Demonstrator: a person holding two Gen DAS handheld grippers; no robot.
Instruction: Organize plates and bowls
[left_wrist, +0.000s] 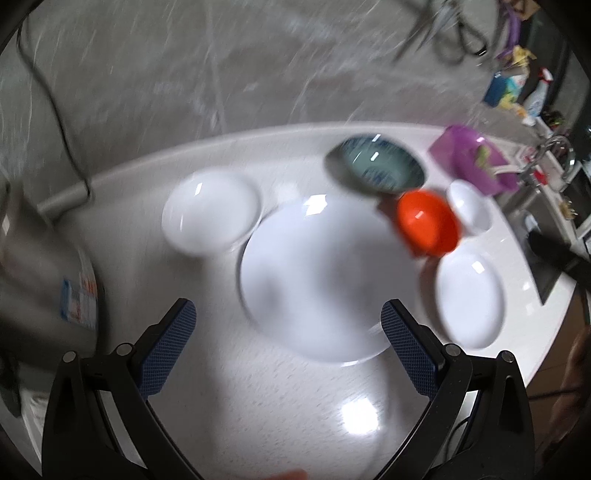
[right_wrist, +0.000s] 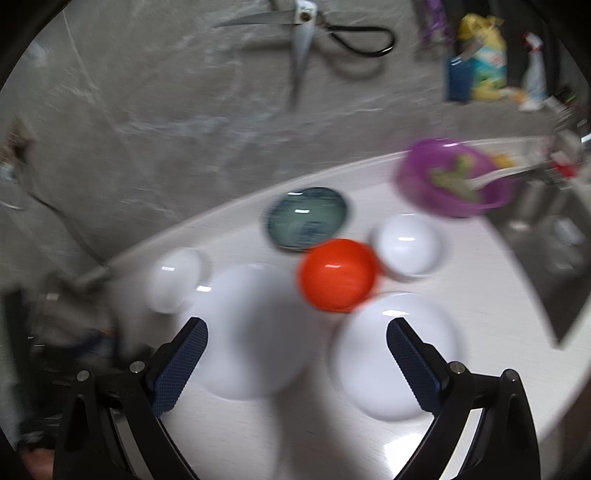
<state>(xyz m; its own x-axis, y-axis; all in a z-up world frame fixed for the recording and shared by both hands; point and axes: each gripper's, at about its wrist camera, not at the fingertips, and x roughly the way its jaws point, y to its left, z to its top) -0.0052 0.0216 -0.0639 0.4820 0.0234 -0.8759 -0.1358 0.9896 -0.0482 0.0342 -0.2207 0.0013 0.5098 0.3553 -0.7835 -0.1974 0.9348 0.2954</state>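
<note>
Both views are smeared by motion blur, yet the layout on the white countertop (left_wrist: 258, 387) reads clearly enough. The left gripper (left_wrist: 288, 314) hangs above the counter with its jaws spread wide and nothing between them, its blue textured pads (left_wrist: 168, 347) framing the near edge of the large white plate (left_wrist: 317, 280). The right gripper (right_wrist: 297, 332) is likewise wide open and empty, poised over the gap between that large plate (right_wrist: 251, 328) and a smaller white plate (right_wrist: 373, 354) to its right. An orange bowl (left_wrist: 428, 223) sits just beyond these two plates, between them, close against the dark teal bowl (left_wrist: 375, 168) behind it; whether the two touch is not clear. A small white bowl (left_wrist: 471, 206) sits just right of the orange one, and another white bowl (left_wrist: 210, 212) sits at the far left edge of the large plate. Further back right, a purple bowl (right_wrist: 454, 177) holds something green and a white utensil. Scissors (right_wrist: 306, 40) hang on the grey marbled wall (right_wrist: 166, 110), and a spray bottle (right_wrist: 533, 70) stands near the sink (right_wrist: 554, 236).
</note>
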